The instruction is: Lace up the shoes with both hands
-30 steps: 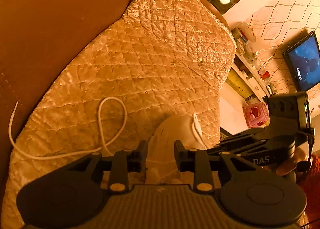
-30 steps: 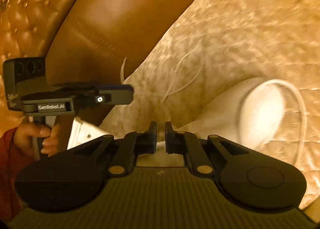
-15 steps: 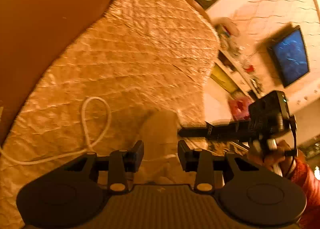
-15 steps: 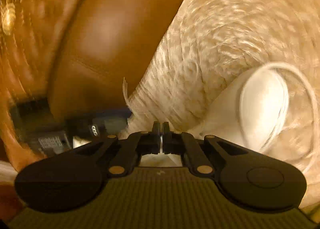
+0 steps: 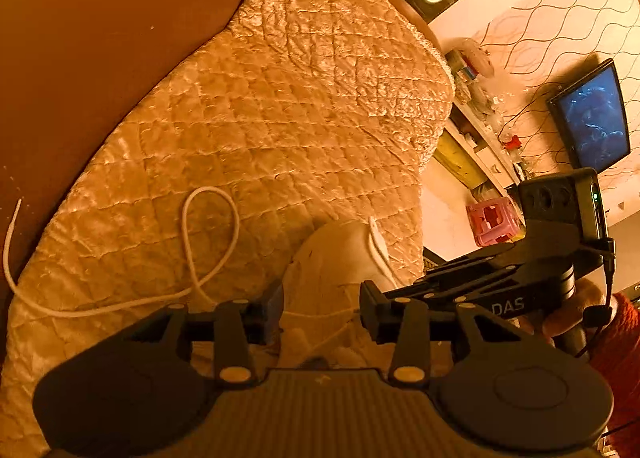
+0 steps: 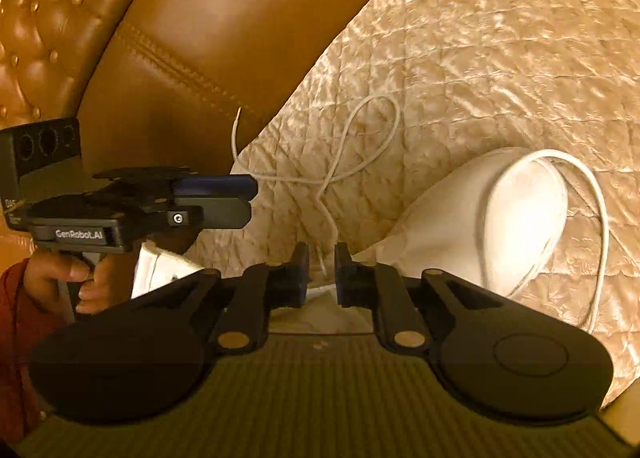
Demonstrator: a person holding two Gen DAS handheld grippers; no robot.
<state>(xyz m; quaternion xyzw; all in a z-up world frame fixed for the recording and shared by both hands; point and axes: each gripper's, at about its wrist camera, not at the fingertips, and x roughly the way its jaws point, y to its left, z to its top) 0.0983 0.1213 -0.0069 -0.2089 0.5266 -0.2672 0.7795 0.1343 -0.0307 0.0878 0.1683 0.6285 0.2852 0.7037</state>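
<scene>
Left gripper (image 5: 321,308) is angling downward over the white shoe (image 5: 332,258), jaws opening with nothing pinched. Right gripper (image 6: 321,272), opening narrowly, has the white lace (image 6: 328,225) running untouched between its pads; "GenRobot.AI" is showing at 9 o'clock.

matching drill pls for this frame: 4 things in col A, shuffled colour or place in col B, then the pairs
Column A:
1. shoe
2. looped lace
3. stool
4. screen

Column B:
a. pink, on the floor
b. blue picture, on the wall
c. thin white cord lying on the quilted cover
d. white, toe pointing away from the grippers

Pairs: 1-d, 2-c, 3-a, 4-b
</scene>
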